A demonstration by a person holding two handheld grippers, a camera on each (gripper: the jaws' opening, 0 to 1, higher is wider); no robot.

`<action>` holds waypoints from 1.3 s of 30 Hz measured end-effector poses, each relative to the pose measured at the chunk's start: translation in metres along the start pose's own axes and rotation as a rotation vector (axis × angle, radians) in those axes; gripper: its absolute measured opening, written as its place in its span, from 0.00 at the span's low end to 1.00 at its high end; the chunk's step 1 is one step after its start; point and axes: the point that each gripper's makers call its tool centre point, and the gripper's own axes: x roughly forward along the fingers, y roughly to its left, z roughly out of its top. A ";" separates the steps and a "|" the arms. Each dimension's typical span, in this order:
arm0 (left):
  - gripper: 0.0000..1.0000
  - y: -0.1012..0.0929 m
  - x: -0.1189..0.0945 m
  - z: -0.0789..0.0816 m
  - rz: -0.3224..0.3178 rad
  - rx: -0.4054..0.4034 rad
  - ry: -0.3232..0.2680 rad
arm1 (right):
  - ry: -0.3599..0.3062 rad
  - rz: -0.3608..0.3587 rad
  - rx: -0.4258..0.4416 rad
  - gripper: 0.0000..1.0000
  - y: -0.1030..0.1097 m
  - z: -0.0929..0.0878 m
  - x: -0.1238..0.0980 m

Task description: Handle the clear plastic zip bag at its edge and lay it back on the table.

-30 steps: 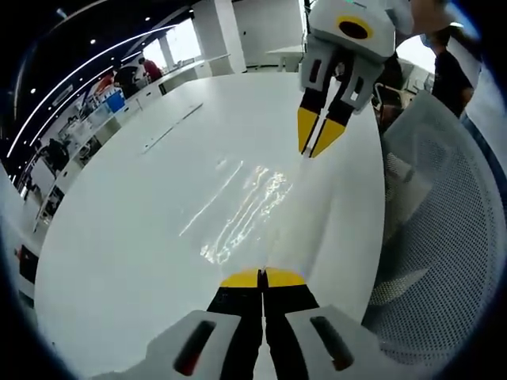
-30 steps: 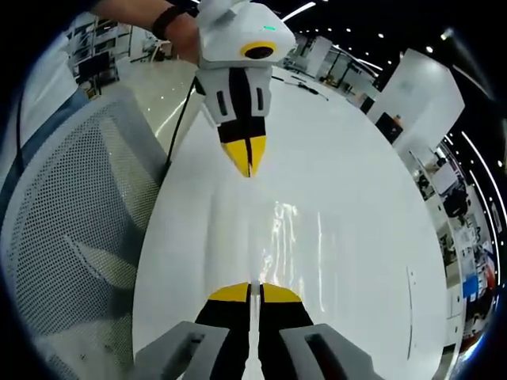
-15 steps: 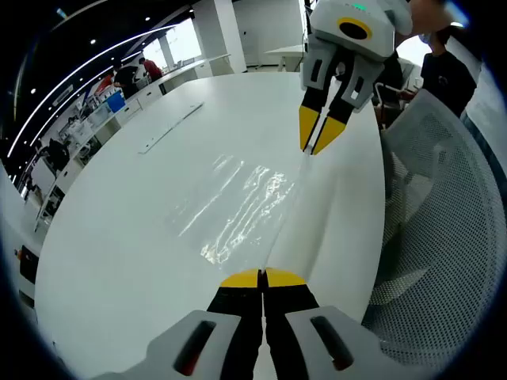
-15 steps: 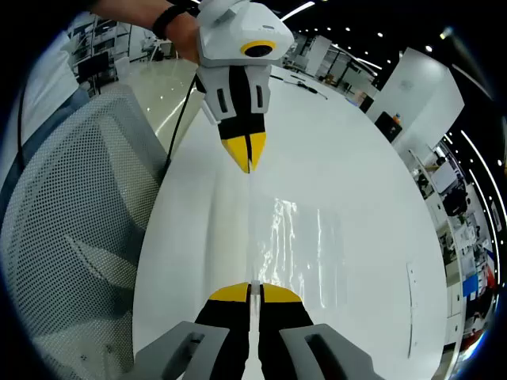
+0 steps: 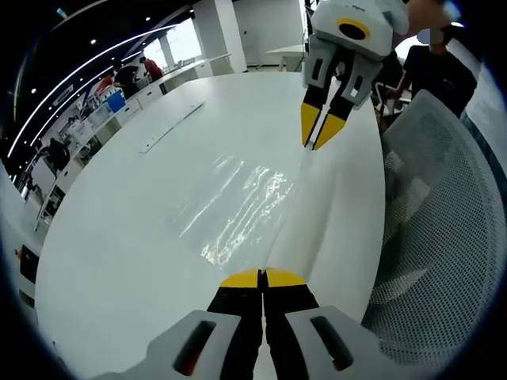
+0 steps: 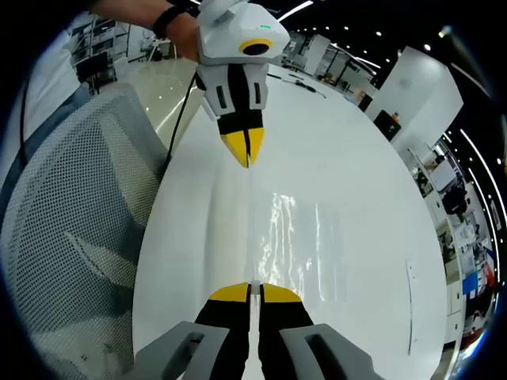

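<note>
The left gripper point(image 5: 262, 279) is clenching one end of the clear plastic zip bag point(image 5: 242, 210), its yellow tips pressed together. The right gripper point(image 6: 249, 291) is pinching the opposite end of the same edge. The two are pointing at each other, stretching that edge taut above the white table point(image 5: 119, 229), beside a mesh chair point(image 6: 63, 229).
</note>
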 end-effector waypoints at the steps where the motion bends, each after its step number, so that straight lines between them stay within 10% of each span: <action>1: 0.00 0.000 0.000 0.000 0.001 0.000 0.000 | 0.001 -0.002 0.000 0.00 0.000 0.000 0.000; 16: 0.00 -0.002 0.003 0.006 0.013 -0.006 -0.004 | -0.005 0.006 -0.029 0.00 0.002 -0.007 0.000; 39: 0.00 -0.007 0.005 0.012 0.005 0.048 -0.007 | -0.120 -0.053 -0.019 0.12 -0.028 0.045 -0.006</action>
